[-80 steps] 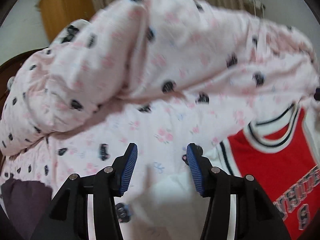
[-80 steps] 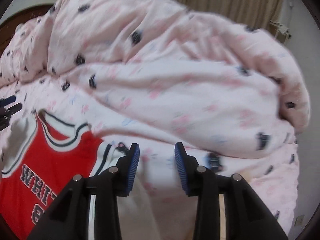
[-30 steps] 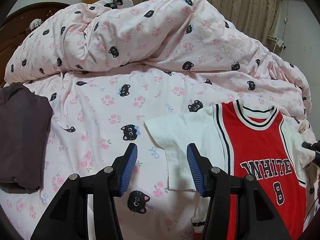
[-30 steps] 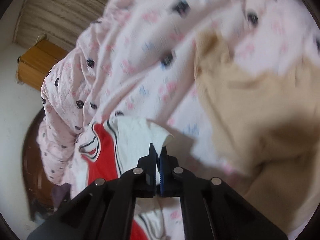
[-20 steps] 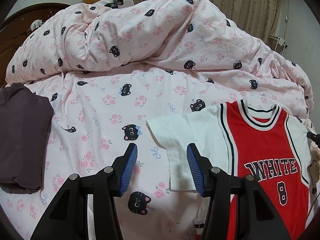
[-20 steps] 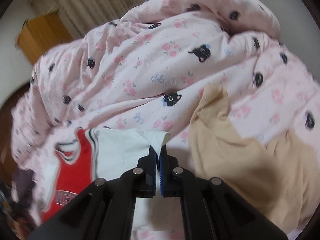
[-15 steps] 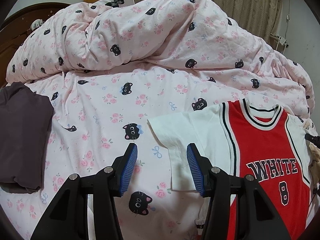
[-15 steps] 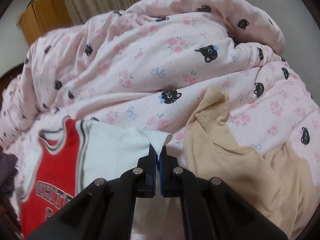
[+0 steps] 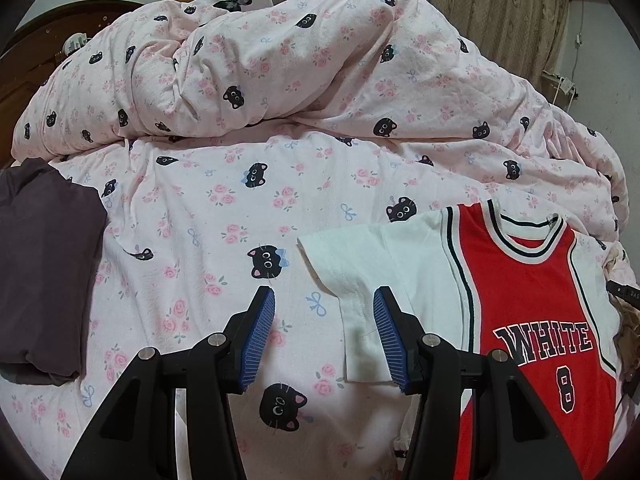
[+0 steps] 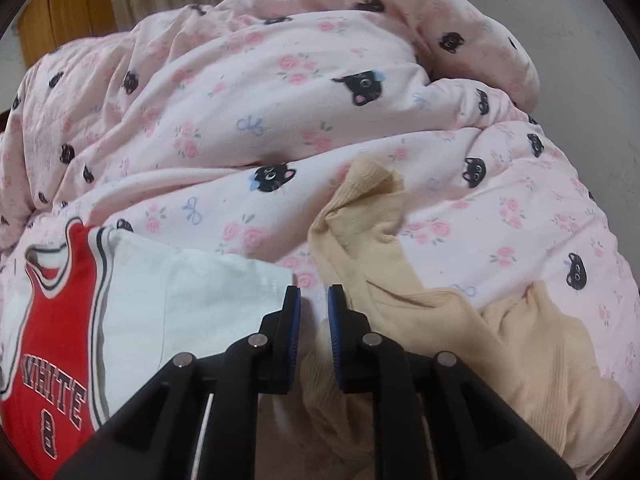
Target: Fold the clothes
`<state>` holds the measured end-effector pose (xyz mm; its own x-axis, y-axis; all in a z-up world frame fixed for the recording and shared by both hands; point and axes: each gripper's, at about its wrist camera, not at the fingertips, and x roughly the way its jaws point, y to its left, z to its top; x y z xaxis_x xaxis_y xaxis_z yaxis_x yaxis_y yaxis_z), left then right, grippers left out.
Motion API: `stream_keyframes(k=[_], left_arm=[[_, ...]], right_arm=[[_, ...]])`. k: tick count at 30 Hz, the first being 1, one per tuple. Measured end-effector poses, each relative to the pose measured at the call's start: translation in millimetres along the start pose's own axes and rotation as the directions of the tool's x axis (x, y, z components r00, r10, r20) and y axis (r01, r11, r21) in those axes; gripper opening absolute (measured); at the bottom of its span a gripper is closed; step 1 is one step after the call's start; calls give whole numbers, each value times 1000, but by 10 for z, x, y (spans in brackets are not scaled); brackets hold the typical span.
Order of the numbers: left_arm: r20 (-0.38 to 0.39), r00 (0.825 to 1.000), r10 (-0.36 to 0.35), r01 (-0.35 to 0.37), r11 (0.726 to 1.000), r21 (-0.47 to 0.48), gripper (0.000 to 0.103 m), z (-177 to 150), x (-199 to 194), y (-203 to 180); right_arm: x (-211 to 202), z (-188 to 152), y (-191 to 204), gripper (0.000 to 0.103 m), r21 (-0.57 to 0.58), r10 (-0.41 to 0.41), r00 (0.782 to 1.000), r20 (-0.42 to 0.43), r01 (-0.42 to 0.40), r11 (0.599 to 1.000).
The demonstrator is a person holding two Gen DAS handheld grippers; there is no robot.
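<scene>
Jersey [image 9: 532,304], red with white sleeves and the print "WHITE 8", lies flat on the bed sheet [image 9: 200,216] in the left wrist view, its collar toward the heaped duvet [image 9: 280,60]. Its near sleeve [image 9: 360,264] spreads out toward the left gripper [image 9: 324,334], which hovers low over the bed and points forward along the sheet. The jaws stand wide apart with nothing between them but sheet and the sleeve's lower edge; the right-hand blue pad sits over the sleeve hem, though contact cannot be told. A dark garment [image 9: 44,272] lies folded at the left edge of the bed, well apart from the jersey. A curtain [image 9: 480,12] hangs behind the duvet.

Right wrist view: the jersey [image 10: 52,320] lies at the lower left, its other white sleeve [image 10: 208,296] reaching to just beside the right gripper [image 10: 314,320]. That gripper is held low and level, aimed at the duvet [image 10: 280,92]. Its jaws are slightly apart, a narrow gap showing between the pads, and they grip nothing; the sleeve's corner ends just beside the left-hand pad. A beige top [image 10: 420,320] lies crumpled on the sheet just right of the gripper, partly under its right finger.
</scene>
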<state>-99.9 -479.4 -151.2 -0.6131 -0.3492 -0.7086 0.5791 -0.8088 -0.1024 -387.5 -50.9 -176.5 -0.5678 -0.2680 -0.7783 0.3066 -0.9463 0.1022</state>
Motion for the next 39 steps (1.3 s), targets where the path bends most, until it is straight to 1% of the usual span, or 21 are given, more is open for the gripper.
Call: stream_keyframes(k=[4, 9, 10, 12, 13, 14, 17, 20, 27, 33, 37, 39], left_arm=[[3, 1000, -4, 4, 1000, 2, 46, 2, -13, -8], [9, 1000, -16, 16, 1000, -1, 46, 15, -43, -6], [10, 1000, -18, 18, 1000, -2, 46, 18, -49, -6], [12, 1000, -24, 24, 1000, -3, 46, 23, -62, -5], [14, 999, -29, 29, 1000, -3, 46, 27, -71, -4], [15, 999, -34, 34, 999, -3, 46, 33, -80, -2], [20, 999, -41, 42, 999, -6, 46, 49, -99, 8], [18, 999, -44, 44, 999, -11, 47, 51, -98, 21], [8, 999, -50, 50, 999, -8, 47, 42, -81, 26], [-18, 997, -74, 74, 997, -13, 47, 42, -37, 55], [-30, 996, -88, 87, 996, -16, 47, 72, -25, 143], [-26, 996, -83, 83, 997, -6, 47, 101, -14, 208]], right_arm=[[-118, 45, 52, 15, -16, -1, 999, 34, 2, 1000], [-324, 72, 250, 15, -70, 9, 997, 71, -4, 998], [-363, 77, 297, 16, -81, 7, 997, 76, -1, 997], [-446, 73, 395, 28, -94, 7, 996, 85, 1, 996], [-500, 50, 469, 39, -108, 21, 996, 88, -12, 994], [-555, 28, 544, 45, -122, 35, 995, 91, -24, 992], [-708, -51, 804, 48, -181, 74, 993, 93, -56, 982], [-810, -183, 1132, 48, -260, 112, 992, 66, -91, 961], [-864, -489, 1694, 48, -376, 154, 988, -16, -148, 915], [-795, -729, 1971, 48, -433, 178, 980, -86, -198, 879], [-724, -861, 2102, 48, -464, 190, 974, -124, -226, 857], [-676, -931, 2162, 48, -480, 194, 969, -151, -244, 843]])
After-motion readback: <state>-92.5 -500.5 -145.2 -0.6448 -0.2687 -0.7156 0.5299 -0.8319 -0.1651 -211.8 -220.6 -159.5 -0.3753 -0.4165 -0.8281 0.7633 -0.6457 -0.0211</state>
